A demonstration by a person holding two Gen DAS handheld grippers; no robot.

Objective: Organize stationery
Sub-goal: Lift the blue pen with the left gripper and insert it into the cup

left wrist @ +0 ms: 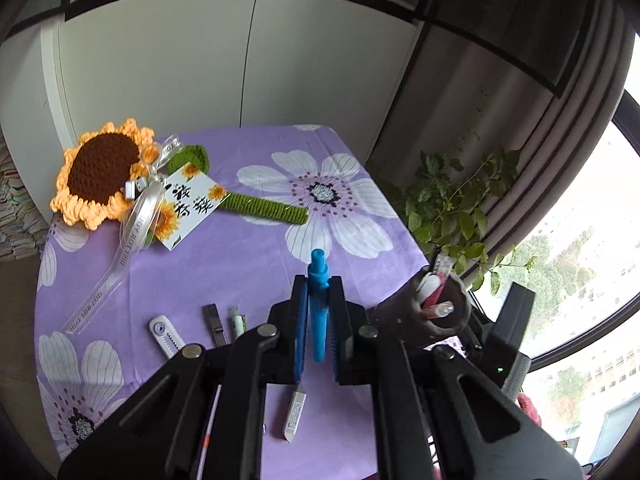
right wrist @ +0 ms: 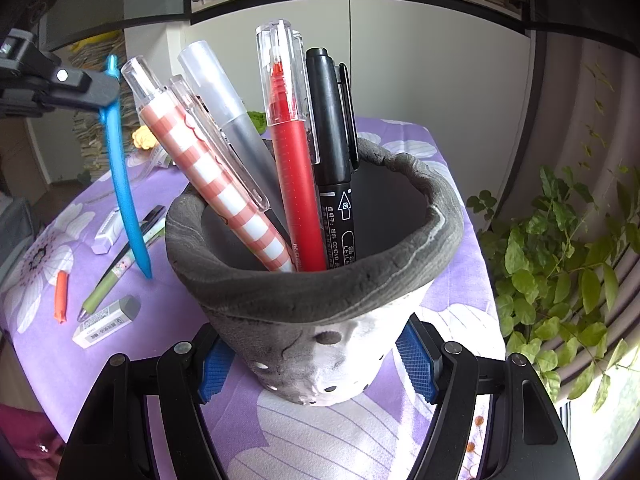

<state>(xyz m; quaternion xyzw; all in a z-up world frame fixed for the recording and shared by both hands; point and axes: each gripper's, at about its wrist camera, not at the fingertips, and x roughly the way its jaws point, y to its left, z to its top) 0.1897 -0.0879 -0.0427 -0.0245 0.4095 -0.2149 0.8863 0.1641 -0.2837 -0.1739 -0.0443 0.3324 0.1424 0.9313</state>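
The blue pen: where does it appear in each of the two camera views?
Left wrist view: the blue pen stands upright at lower centre, clamped in the left claw.
Right wrist view: the blue pen hangs at the left edge.
Shared landmark: the grey pen pot.

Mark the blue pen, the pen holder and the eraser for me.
blue pen [left wrist: 319, 312], left wrist view, mid barrel between the pads.
pen holder [right wrist: 304, 296], right wrist view, grey folded rim.
eraser [right wrist: 105, 323], right wrist view, paper sleeve.

Crochet sunflower, leafy plant, floral tablecloth
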